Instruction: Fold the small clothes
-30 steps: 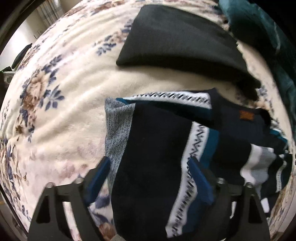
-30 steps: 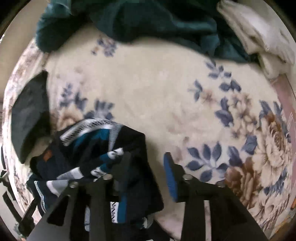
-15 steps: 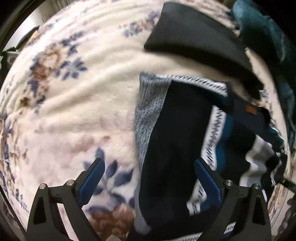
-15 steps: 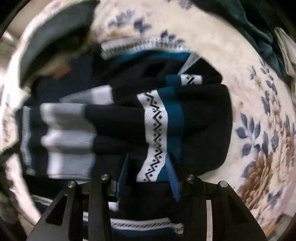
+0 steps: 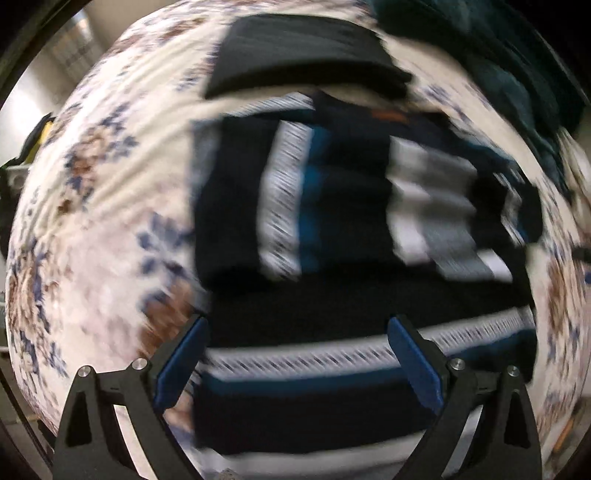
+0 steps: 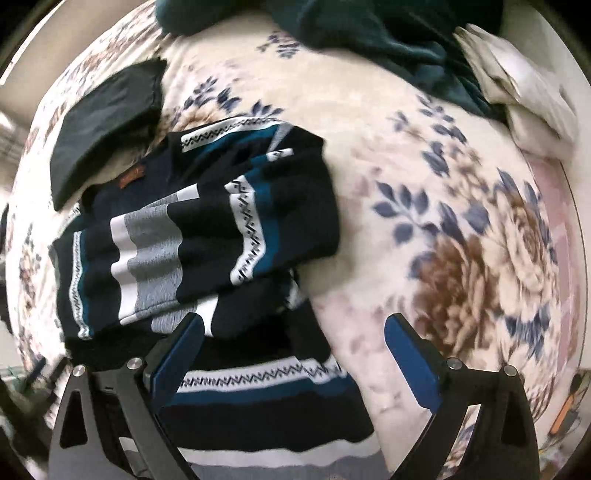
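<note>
On a bed under a cream floral blanket (image 6: 424, 155), a navy sweater (image 6: 207, 236) with white zigzag, teal and grey bands lies partly folded. Its sleeves are laid across the body, and the hem band runs along the near edge. An orange label shows near the collar.

The right tool (image 6: 293, 349) points straight down above the sweater's near right corner. Its jaws have just been opening and now stand wide, with nothing pinched between the blue pads. The left pad hangs over the sweater, the right pad over bare blanket.

The left tool (image 5: 297, 349) also stands wide and empty above the sweater's hem; this view is blurred, so finer detail cannot be told.

A folded black garment (image 6: 107, 122) lies just past the sweater's collar, touching or very nearly so. Farther back, a dark teal cloth (image 6: 388, 33) is heaped along the blanket's far edge, with a white cloth (image 6: 524, 96) beside it at the right.
</note>
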Motion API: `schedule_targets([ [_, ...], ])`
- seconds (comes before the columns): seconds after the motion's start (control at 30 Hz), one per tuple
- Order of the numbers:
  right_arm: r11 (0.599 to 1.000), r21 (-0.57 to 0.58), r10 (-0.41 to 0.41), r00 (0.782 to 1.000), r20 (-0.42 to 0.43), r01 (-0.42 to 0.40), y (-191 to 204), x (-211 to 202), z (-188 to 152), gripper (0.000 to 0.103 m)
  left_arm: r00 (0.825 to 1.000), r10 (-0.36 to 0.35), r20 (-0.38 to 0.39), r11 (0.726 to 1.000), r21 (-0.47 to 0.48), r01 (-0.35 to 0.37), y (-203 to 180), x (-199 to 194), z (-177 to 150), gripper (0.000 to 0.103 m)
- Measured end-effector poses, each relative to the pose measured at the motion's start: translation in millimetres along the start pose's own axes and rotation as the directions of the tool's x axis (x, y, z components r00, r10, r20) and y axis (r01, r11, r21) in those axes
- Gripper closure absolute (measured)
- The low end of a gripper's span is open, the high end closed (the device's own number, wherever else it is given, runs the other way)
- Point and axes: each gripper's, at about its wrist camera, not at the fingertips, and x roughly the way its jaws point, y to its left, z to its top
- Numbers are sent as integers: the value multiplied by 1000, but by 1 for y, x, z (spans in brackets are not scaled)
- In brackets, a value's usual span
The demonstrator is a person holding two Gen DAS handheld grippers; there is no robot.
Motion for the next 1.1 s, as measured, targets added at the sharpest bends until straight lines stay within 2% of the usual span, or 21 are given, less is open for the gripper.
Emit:
schedule_targets([
  [0.2,996,16,91,994,-65,-90,-60,-9,-21,4,997,-40,-69,997,70,45,-95,-16,-66,4],
  [0.27,989,0,149,985,-91,-150,-91,-14,-27,22,993,-50,-106,997,56,56,-133,-20,-95,4],
  [0.3,987,-20,154,981,-115,-157,-104,-14,-27,45,991,-51,-123,997,45,57,-149,-20,-107,4],
  [0.33,986,-38,158,977,-141,-165,-115,-12,-27,48,988,-59,-145,997,34,64,-167,-18,-120,4],
  [0.43,976,-88,177,961,-215,-199,-153,-9,-23,48,965,-94,-245,996,-13,94,-224,-5,-165,4],
  [0.6,952,-144,223,933,-281,-270,-201,-7,-8,41,932,-154,-329,988,-60,142,-289,25,-210,4],
  [0.7,938,-144,264,921,-288,-314,-214,6,11,40,932,-150,-331,989,-56,139,-316,48,-221,4],
  [0.77,923,-127,318,907,-276,-363,-212,19,30,40,943,-101,-317,995,-17,100,-329,60,-223,5],
  [0.83,903,-97,383,885,-265,-419,-202,36,53,40,956,-98,-276,995,-16,98,-332,61,-219,15],
  [0.87,889,-87,415,873,-257,-449,-194,44,65,40,963,-97,-250,995,-27,93,-330,57,-217,37],
  [0.9,875,-78,447,858,-253,-478,-185,51,75,41,970,-95,-223,995,-39,89,-327,52,-213,71],
  [0.93,856,-71,482,841,-246,-512,-173,61,88,41,975,-85,-204,996,-53,76,-321,47,-210,89],
  [0.97,844,-68,504,829,-243,-533,-162,69,98,41,976,-93,-195,994,-71,80,-316,42,-208,97],
  [1.0,825,-59,533,809,-249,-562,-147,80,112,41,976,-123,-177,988,-111,105,-305,36,-206,98],
  [1.07,801,-35,571,780,-256,-598,-126,95,130,41,981,-125,-148,985,-139,104,-291,26,-202,98],
  [1.1,782,-18,598,758,-260,-623,-115,103,139,41,983,-124,-137,984,-145,104,-286,21,-201,98],
])
